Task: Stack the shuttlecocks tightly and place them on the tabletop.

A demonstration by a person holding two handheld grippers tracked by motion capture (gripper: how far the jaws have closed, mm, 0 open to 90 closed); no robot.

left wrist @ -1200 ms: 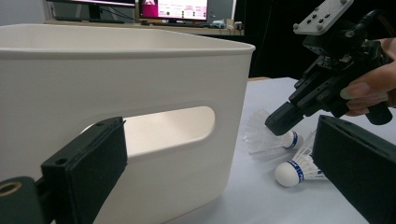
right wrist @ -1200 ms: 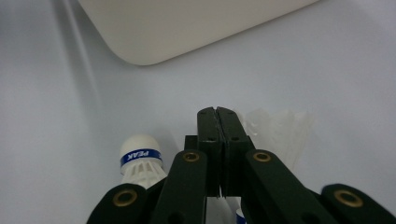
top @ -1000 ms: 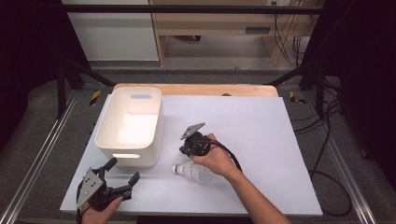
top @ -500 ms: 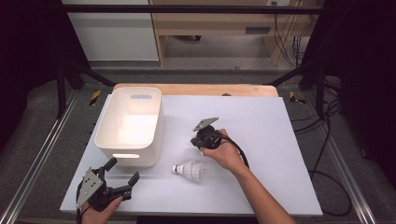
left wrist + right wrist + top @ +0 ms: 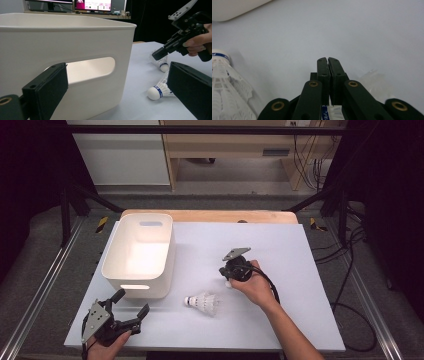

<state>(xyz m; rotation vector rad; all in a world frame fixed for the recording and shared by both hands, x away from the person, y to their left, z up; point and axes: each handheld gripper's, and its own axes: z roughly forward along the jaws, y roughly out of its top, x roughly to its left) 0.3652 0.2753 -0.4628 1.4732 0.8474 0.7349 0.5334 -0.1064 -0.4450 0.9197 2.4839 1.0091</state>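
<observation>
Since a second ago: right claw [image 5: 229, 279] lifted off the near shuttlecock [image 5: 202, 302] and moved right, now clamped on a second shuttlecock [image 5: 160, 62], probably bound for the white bin [image 5: 142, 292]. Near one left lying on the bench [image 5: 280, 330], feathered, white cork, blue band. Left claw [image 5: 131, 307] spread wide, empty.

Bright overhead light; dark surroundings; soft, slightly blurry frames.

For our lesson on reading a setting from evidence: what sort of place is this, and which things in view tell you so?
Probably a lab or workshop set up for recording. A white table stands in a metal frame, cables trail over the floor, and computer monitors glow behind the white bin.
</observation>
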